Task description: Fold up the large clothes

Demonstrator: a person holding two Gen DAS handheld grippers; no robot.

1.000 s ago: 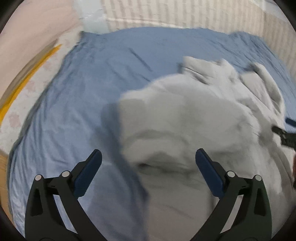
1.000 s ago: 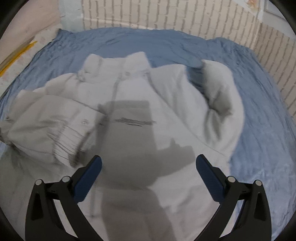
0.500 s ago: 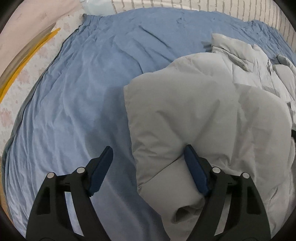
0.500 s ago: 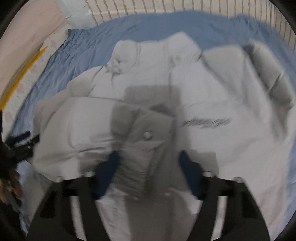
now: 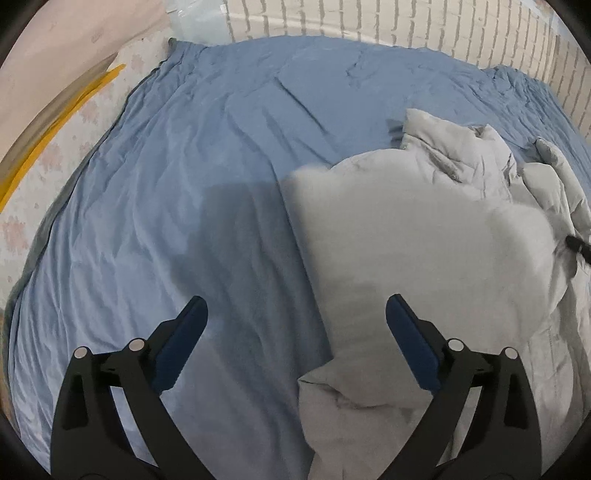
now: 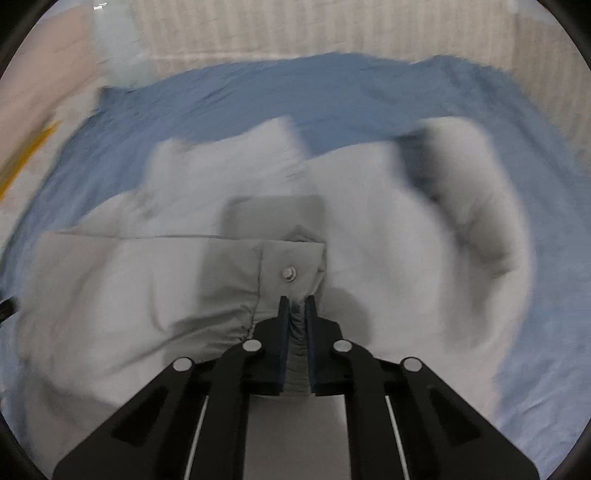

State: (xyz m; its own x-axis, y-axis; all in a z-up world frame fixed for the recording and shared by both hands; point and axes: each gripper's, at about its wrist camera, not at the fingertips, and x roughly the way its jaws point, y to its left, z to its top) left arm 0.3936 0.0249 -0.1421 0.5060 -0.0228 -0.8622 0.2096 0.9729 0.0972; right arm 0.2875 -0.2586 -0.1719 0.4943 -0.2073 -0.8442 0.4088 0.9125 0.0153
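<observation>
A light grey puffy jacket (image 5: 424, 251) lies crumpled on the right part of a blue bedsheet (image 5: 207, 177). My left gripper (image 5: 295, 325) is open and empty, hovering over the jacket's left edge and the sheet. In the right wrist view the jacket (image 6: 369, 206) fills the middle, blurred by motion. My right gripper (image 6: 296, 301) is shut on the jacket's sleeve cuff (image 6: 288, 266), which has a metal snap. The sleeve stretches to the left of the fingers. The right gripper's tip shows at the right edge of the left wrist view (image 5: 580, 247).
The blue sheet (image 6: 332, 96) covers a bed against a white brick-pattern wall (image 5: 406, 22). A pale floral mattress edge (image 5: 55, 155) with a yellow strip (image 5: 55, 133) runs along the left.
My right gripper closed on the sleeve cuff and is moving with it. My left gripper opened wider and drew back off the jacket fold toward the left.
</observation>
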